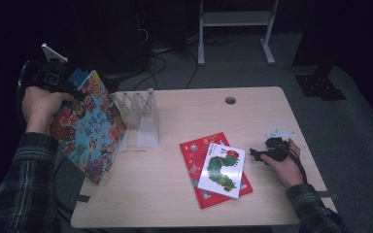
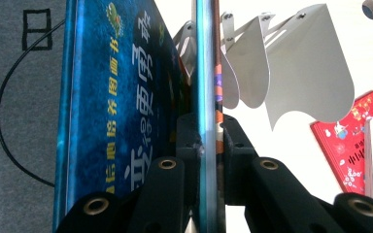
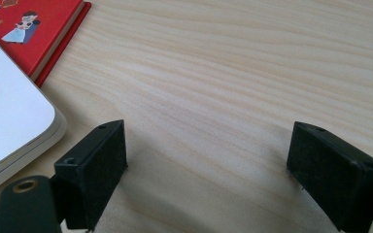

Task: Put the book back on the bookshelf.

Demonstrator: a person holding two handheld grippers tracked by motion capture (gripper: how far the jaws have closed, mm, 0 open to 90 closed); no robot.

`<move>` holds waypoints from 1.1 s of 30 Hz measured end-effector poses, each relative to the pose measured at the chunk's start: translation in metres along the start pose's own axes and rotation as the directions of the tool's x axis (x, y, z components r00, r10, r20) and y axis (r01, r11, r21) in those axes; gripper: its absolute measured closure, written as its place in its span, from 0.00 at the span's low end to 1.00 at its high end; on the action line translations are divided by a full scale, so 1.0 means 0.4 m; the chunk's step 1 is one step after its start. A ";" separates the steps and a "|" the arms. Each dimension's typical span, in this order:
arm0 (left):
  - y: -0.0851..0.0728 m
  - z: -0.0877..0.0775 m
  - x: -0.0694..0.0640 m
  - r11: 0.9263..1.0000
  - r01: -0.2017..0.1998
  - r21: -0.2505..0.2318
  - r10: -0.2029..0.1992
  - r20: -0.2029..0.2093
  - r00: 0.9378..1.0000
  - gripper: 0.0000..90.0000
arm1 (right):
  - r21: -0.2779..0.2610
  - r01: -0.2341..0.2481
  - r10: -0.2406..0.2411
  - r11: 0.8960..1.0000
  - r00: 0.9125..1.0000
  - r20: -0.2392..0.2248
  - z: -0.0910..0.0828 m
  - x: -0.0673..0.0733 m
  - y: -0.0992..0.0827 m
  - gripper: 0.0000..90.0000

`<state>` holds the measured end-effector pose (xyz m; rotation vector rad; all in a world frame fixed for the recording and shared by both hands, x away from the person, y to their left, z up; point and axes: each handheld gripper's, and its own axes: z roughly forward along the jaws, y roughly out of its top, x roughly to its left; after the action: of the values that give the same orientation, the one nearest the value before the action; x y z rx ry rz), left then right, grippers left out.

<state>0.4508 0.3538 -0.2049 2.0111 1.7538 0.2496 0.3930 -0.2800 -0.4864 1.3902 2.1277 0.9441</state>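
Note:
My left gripper [image 1: 70,87] is shut on the top edge of a colourful picture book [image 1: 90,128], held upright and tilted at the table's left side. In the left gripper view its jaws clamp the blue book [image 2: 126,116] at the edge [image 2: 206,138]. A clear rack with slanted dividers [image 1: 140,114] stands just right of the book. A red book [image 1: 201,162] lies flat mid-table with a white caterpillar book [image 1: 223,170] on top. My right gripper [image 1: 255,154] rests open on the table just right of them; in its own view the gripper [image 3: 206,167] has bare wood between its jaws.
The rack's grey dividers [image 2: 291,73] fan out close behind the held book. A round cable hole [image 1: 230,100] sits near the table's far edge. A cable [image 2: 9,121] loops over the grey carpet to the left. White frame legs [image 1: 233,29] stand beyond the table.

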 end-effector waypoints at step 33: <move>0.003 0.031 0.000 0.999 -0.037 0.017 0.038 -0.030 0.999 0.87 | 0.000 0.000 0.000 1.000 1.000 0.000 0.000 0.000 0.000 0.15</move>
<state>0.4570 0.3508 -0.2154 2.0634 1.7429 0.2797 0.3929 -0.2800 -0.4864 1.3901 2.1276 0.9440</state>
